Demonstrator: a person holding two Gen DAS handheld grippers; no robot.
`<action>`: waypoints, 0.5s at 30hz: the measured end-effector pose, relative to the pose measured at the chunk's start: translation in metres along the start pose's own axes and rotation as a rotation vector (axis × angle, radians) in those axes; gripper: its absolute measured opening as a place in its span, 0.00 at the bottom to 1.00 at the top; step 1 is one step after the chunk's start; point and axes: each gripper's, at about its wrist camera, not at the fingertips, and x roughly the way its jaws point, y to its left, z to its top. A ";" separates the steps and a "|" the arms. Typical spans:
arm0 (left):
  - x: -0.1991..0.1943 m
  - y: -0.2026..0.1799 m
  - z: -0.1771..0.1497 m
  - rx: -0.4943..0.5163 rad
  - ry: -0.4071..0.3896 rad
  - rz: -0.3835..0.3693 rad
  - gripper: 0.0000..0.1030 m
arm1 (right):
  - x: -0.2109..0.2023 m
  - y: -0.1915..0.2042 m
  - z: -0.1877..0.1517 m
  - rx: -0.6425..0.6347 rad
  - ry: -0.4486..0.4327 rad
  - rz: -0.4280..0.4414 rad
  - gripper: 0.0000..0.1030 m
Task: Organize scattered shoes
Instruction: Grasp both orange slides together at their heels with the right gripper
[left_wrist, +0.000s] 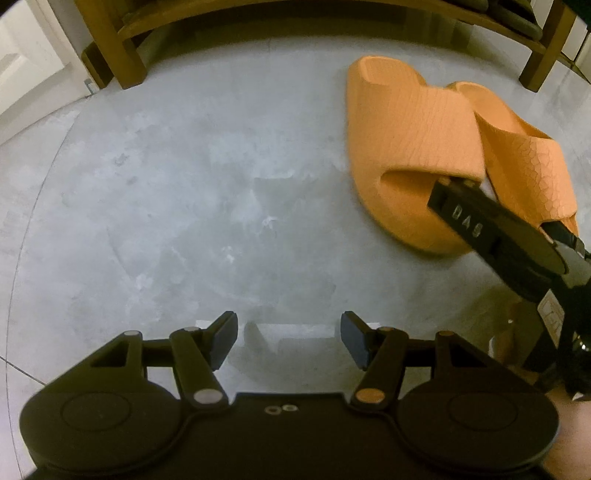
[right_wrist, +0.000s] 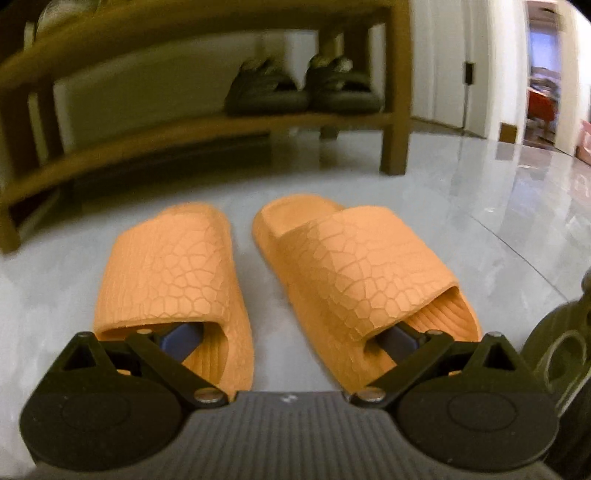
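Observation:
Two orange textured slippers lie side by side on the grey floor, the left slipper (right_wrist: 170, 269) and the right slipper (right_wrist: 354, 266), toes toward a wooden shoe rack (right_wrist: 221, 129). My right gripper (right_wrist: 290, 339) is open wide, with one finger tucked under each slipper's strap and the slippers' inner walls between the jaws. In the left wrist view the same pair (left_wrist: 410, 125) sits at the upper right, and a finger (left_wrist: 458, 210) of the right gripper reaches into it. My left gripper (left_wrist: 288, 332) hangs open over bare floor, left of the slippers, with nothing between its fingers.
A pair of dark shoes (right_wrist: 303, 92) stands on the rack's low shelf, right of centre. The rack's leg (left_wrist: 125, 48) stands at the far left. A doorway (right_wrist: 543, 74) opens at the right. An olive object (right_wrist: 561, 350) sits near the right gripper.

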 end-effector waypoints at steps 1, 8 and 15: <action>0.001 0.001 0.000 0.001 0.004 -0.002 0.59 | 0.001 -0.002 0.000 0.025 -0.017 0.001 0.97; 0.006 0.004 0.001 0.006 0.022 -0.004 0.59 | 0.024 0.015 0.013 -0.046 0.000 0.077 0.98; 0.006 0.005 0.001 0.006 0.028 -0.019 0.60 | 0.038 0.032 0.022 -0.043 -0.021 0.092 0.55</action>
